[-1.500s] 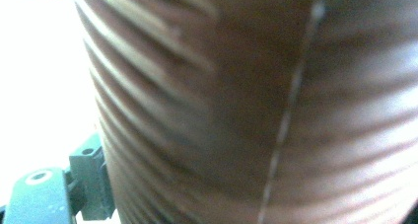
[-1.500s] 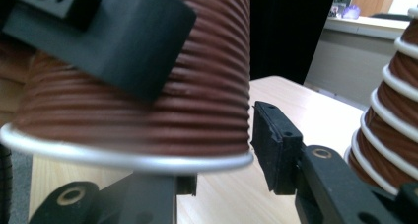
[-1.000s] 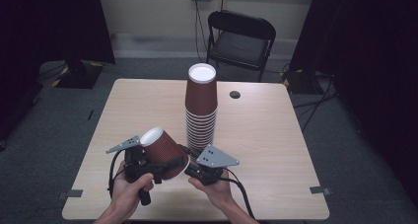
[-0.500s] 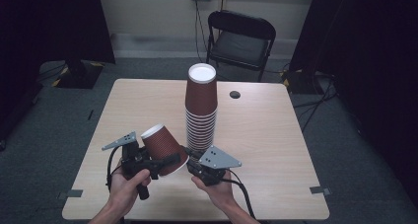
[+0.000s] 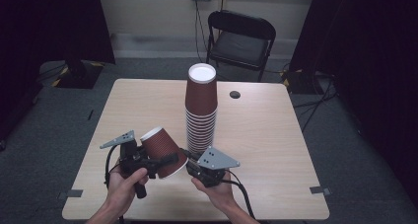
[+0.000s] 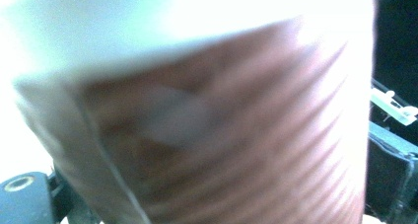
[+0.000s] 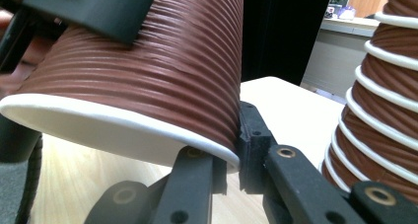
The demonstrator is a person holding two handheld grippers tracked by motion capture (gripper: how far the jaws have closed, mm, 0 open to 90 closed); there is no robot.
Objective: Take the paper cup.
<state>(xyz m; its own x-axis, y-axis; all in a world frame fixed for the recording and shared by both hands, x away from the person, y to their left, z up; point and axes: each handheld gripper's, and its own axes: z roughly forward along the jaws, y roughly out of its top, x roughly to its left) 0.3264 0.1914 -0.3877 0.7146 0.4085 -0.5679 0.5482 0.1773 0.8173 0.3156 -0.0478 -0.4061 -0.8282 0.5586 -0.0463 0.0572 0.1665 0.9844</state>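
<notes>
A single brown ribbed paper cup with a white rim lies tilted in the air over the table's near edge, between both grippers. My left gripper straddles the cup's wall. Its jaws have just been opening and now stand wide, with the cup between them. One of its black fingers lies along the cup. My right gripper comes in from the right, and its jaws are shut on the cup's white rim. A tall stack of the same cups stands upside down mid-table.
The light wooden table carries a small dark round object behind the stack. The stack rises close on the right in the right gripper view. A black folding chair stands beyond the far edge.
The left gripper has eased a little to the left and its jaws have spread around the cup. The right hand and the cup have stayed almost where they were.
</notes>
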